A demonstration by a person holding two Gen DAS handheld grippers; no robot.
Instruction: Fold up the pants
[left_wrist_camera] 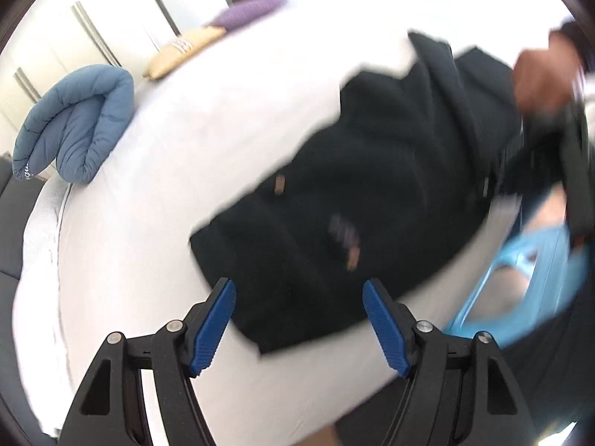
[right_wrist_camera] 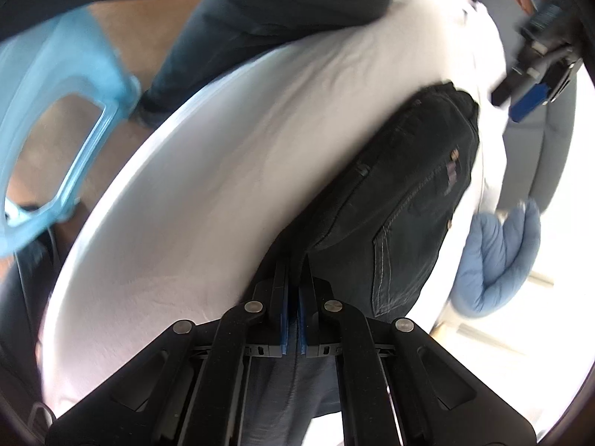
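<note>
With my right tool [right_wrist_camera: 293, 260] clenched on the black jeans [left_wrist_camera: 353, 193] lying on the white bed [left_wrist_camera: 148, 204] and my left tool [left_wrist_camera: 299, 319] released above them, I judged a slow, taut pull best.

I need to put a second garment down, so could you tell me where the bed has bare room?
The bed sheet lies bare between the black pants and the folded blue quilt. In the right wrist view, a broad bare strip runs toward the blue chair. It is crowded around the pants, gripped by the right gripper.
</note>
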